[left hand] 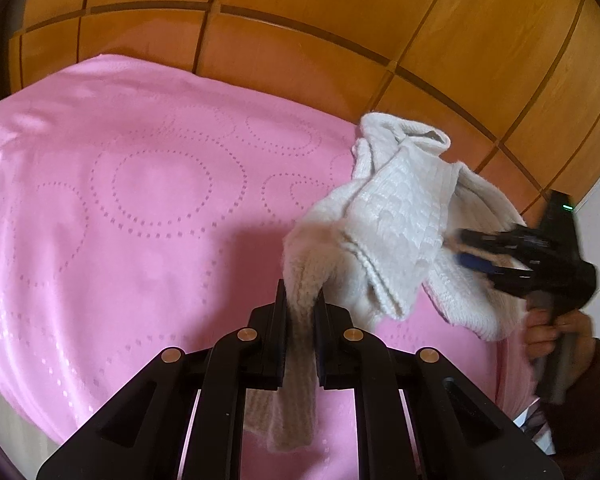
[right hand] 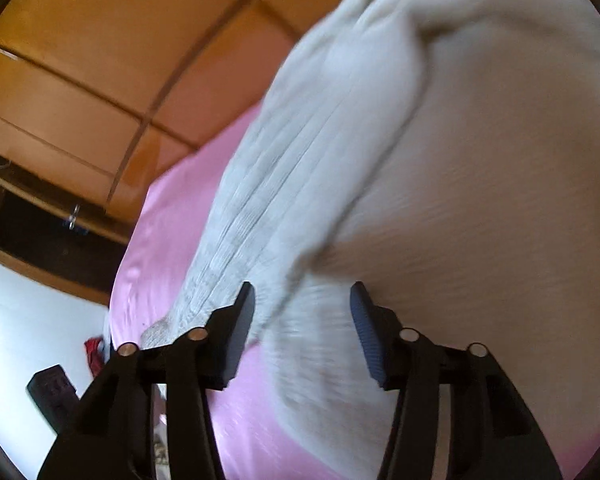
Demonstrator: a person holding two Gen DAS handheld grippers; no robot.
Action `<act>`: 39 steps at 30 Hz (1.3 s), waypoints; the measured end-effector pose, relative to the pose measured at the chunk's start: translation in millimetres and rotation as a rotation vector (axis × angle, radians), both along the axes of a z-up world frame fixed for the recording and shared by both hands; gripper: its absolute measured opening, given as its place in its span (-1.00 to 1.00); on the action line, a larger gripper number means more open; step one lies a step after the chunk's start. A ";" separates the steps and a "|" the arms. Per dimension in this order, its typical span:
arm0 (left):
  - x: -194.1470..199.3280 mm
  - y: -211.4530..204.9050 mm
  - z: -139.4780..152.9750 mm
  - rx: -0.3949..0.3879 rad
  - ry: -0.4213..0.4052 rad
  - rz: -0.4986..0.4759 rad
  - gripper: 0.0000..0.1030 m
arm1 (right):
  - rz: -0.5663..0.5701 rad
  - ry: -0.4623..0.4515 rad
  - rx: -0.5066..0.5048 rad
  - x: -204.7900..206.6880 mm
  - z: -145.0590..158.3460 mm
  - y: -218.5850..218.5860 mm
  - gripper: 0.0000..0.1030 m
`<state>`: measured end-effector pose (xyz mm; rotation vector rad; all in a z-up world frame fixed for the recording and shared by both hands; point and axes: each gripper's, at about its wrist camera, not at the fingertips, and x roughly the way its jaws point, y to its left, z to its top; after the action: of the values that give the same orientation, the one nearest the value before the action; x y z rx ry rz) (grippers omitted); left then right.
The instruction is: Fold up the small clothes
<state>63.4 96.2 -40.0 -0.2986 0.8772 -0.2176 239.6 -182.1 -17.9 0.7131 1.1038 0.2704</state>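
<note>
A small white knitted garment [left hand: 396,216] hangs bunched above the pink bedspread [left hand: 140,208]. My left gripper [left hand: 302,304] is shut on one ribbed end of it, which droops down between the fingers. My right gripper [left hand: 472,248] shows in the left wrist view at the garment's right side, pushed into the knit. In the right wrist view the right gripper [right hand: 302,300] is open, its jaws wide apart, with the blurred white garment [right hand: 420,160] filling the space between and beyond them.
A wooden panelled headboard [left hand: 300,40] rises behind the bed. The person's hand [left hand: 556,332] holds the right gripper's handle. In the right wrist view a dark wooden nightstand [right hand: 40,236] and a black object [right hand: 52,392] on the pale floor lie left of the bed.
</note>
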 end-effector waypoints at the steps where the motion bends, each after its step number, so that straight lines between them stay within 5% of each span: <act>1: -1.3 0.2 -0.1 0.005 0.001 -0.005 -0.81 | 0.000 0.012 0.006 7.2 -5.5 12.5 -0.11; 3: -1.9 -2.2 -0.5 0.013 0.002 -0.013 -0.81 | -0.004 0.001 0.010 16.3 -5.1 26.0 -0.33; 4: -1.0 -4.5 -0.8 0.017 0.003 -0.015 -0.81 | 0.002 -0.012 0.025 21.7 -2.4 30.5 -0.74; 5: -1.7 -5.1 -1.1 0.021 0.004 -0.014 -0.81 | 0.012 -0.017 0.019 27.2 1.5 33.3 -0.88; 11: 10.1 1.8 -1.1 0.027 -0.002 0.042 -0.81 | -0.002 -0.215 -0.109 22.9 72.3 -9.5 -0.90; 16: 34.5 21.6 3.4 0.056 -0.014 0.131 -0.81 | -0.235 -0.324 -0.262 4.5 137.2 -131.1 -0.90; 22: 81.6 54.2 21.1 0.063 -0.020 0.278 -0.81 | -0.606 -0.272 -0.458 -2.3 169.1 -287.8 -0.90; 27: 117.6 74.2 33.8 0.082 -0.020 0.381 -0.81 | -0.756 -0.159 -0.547 1.4 156.3 -361.7 -0.87; 28: 124.6 77.4 35.2 0.081 -0.014 0.403 -0.80 | -0.782 -0.113 -0.568 1.7 149.1 -374.6 -0.63; 29: 128.0 78.3 36.8 0.080 -0.010 0.417 -0.75 | -0.808 -0.091 -0.597 -4.7 144.1 -381.6 0.08; 31: 130.4 77.1 42.2 0.087 -0.020 0.433 -0.41 | -0.846 -0.096 -0.625 -14.4 139.6 -388.2 0.66; 33: 121.2 71.7 52.4 0.116 -0.066 0.458 0.35 | -0.854 -0.085 -0.660 -19.2 134.9 -378.0 0.66; 36: 103.9 59.7 61.0 0.065 -0.123 0.400 0.35 | -0.744 -0.118 -0.633 -45.0 131.4 -360.3 0.66; 39: 82.4 26.9 49.8 -0.055 -0.106 0.211 0.35 | -0.567 -0.122 -0.592 -59.3 114.3 -323.9 0.66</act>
<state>145.8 123.1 9.8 -0.4250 0.7297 -0.0608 180.4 -506.0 96.4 0.4395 0.7656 -0.4767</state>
